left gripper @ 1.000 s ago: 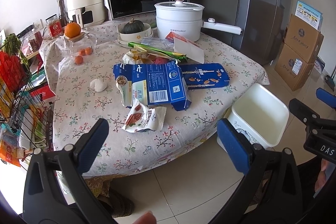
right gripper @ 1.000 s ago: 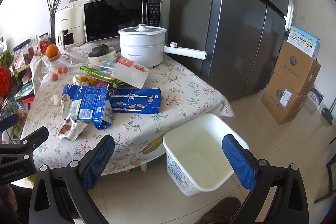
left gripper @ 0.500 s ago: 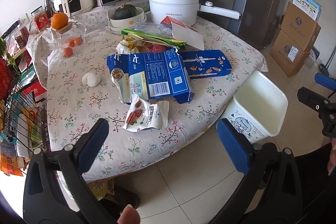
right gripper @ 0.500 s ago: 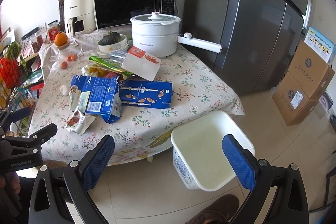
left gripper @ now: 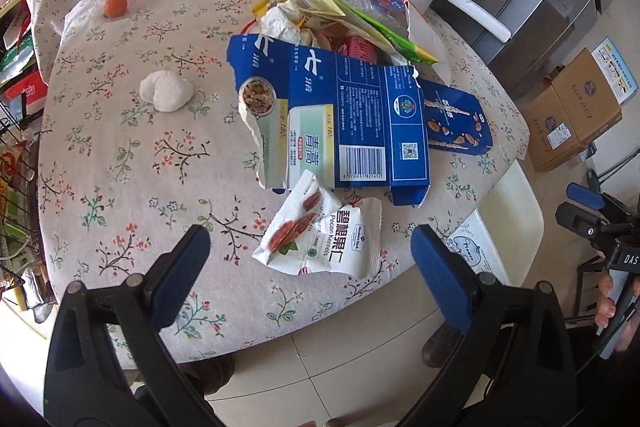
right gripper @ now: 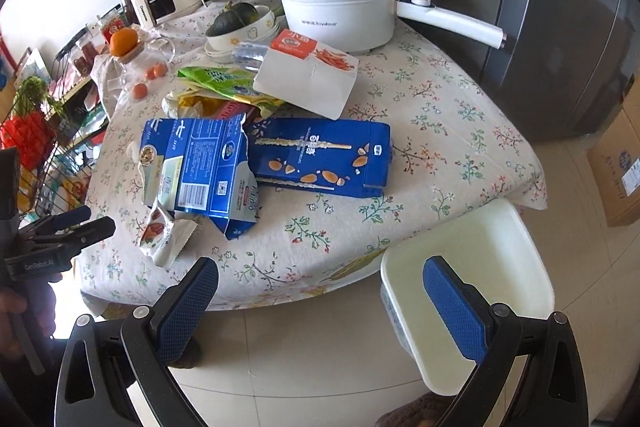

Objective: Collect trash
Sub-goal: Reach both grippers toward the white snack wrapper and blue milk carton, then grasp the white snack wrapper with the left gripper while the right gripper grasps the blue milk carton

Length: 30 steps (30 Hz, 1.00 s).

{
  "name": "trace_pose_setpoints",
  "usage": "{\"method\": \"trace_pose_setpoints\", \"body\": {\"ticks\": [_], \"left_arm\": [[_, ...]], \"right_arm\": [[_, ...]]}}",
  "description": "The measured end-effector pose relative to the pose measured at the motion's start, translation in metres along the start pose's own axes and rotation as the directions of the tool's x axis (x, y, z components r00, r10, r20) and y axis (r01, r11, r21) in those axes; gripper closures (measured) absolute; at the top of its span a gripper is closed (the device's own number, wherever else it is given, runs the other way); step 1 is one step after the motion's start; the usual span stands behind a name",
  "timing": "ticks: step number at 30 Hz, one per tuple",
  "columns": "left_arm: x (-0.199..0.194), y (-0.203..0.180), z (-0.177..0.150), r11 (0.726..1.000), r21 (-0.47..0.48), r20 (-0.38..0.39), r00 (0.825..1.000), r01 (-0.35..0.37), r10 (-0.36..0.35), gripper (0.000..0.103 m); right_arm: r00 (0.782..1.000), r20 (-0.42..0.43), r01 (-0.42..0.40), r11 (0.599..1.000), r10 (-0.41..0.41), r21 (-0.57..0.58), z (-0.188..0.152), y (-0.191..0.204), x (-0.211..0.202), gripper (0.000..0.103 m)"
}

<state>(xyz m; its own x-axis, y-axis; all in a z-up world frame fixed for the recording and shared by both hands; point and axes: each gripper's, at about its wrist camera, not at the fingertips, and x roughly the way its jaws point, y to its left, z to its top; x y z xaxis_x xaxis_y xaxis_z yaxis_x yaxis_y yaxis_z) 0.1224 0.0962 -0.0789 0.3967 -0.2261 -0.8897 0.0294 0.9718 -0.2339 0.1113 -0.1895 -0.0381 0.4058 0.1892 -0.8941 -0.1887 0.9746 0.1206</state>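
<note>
Two views, entered in turn.

Left wrist view: left hand-held gripper [left gripper: 310, 261], jaws spread wide, holding nothing, poised over the near edge of the desk [left gripper: 120, 155]. Nut packet [left gripper: 320, 233], white and torn, lies flat by that near edge, directly ahead of the gripper and between the lines of its two fingers; long axis slanted, running from the near left up toward the far right. Torn blue carton [left gripper: 340, 119] sits just beyond it, toward the desk's middle, its flap overlapping the packet's far end. White bin [left gripper: 508, 211] stands on the floor off the desk's right edge. Right hand-held gripper [left gripper: 588, 207] is visible out past the bin; from here I cannot tell how its jaws stand.

Right wrist view: right hand-held gripper [right gripper: 320, 307], jaws likewise spread and empty, faces the floor between desk and bin, well apart from the packet. Judgement: left gripper is the nearer, and a turn of the wrist would set its jaws across the packet's narrow width.
</note>
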Motion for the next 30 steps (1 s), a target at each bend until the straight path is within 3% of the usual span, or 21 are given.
{"method": "trace_pose_setpoints", "body": {"ticks": [3, 7, 11, 15, 17, 22, 27, 28, 30], "left_arm": [[0.021, 0.001, 0.0, 1.0, 0.017, -0.047, 0.999, 0.02, -0.02, 0.008], [0.043, 0.004, 0.002, 0.998, 0.067, -0.073, 0.997, 0.005, 0.0, 0.03], [0.056, 0.007, 0.002, 0.996, 0.078, -0.098, 0.994, 0.046, -0.039, 0.04], [0.064, 0.009, 0.002, 0.996, 0.075, -0.115, 0.993, 0.038, -0.029, 0.056], [0.062, 0.008, 0.001, 0.996, 0.084, -0.112, 0.994, 0.016, -0.007, 0.071], [0.057, 0.007, -0.007, 0.996, 0.092, -0.097, 0.995, 0.016, -0.007, 0.083], [0.046, 0.002, -0.013, 0.993, 0.116, -0.082, 0.997, 0.022, -0.013, 0.093], [0.044, 0.002, -0.014, 0.993, 0.118, -0.079, 0.997, 0.02, -0.011, 0.094], [0.044, 0.005, -0.014, 0.993, 0.119, -0.077, 0.997, 0.02, -0.011, 0.095]], "right_arm": [[0.999, -0.033, -0.036, 0.999, 0.036, 0.007, 0.013, 0.003, 0.021, 0.0], [0.992, -0.093, -0.084, 0.996, 0.084, 0.01, 0.027, 0.011, 0.052, 0.0], [0.98, -0.148, -0.13, 0.99, 0.136, 0.05, 0.033, 0.017, 0.08, 0.003], [0.968, -0.146, -0.193, 0.977, 0.204, 0.086, 0.041, 0.028, 0.096, 0.005], [0.964, -0.144, -0.211, 0.972, 0.224, 0.098, 0.044, 0.034, 0.104, 0.006], [0.953, -0.144, -0.248, 0.961, 0.265, 0.123, 0.051, 0.051, 0.128, 0.009], [0.936, -0.151, -0.292, 0.942, 0.317, 0.166, 0.055, 0.061, 0.152, 0.031], [0.934, -0.157, -0.294, 0.939, 0.322, 0.178, 0.055, 0.062, 0.156, 0.043], [0.938, -0.138, -0.292, 0.939, 0.318, 0.181, 0.055, 0.062, 0.158, 0.056]]}}
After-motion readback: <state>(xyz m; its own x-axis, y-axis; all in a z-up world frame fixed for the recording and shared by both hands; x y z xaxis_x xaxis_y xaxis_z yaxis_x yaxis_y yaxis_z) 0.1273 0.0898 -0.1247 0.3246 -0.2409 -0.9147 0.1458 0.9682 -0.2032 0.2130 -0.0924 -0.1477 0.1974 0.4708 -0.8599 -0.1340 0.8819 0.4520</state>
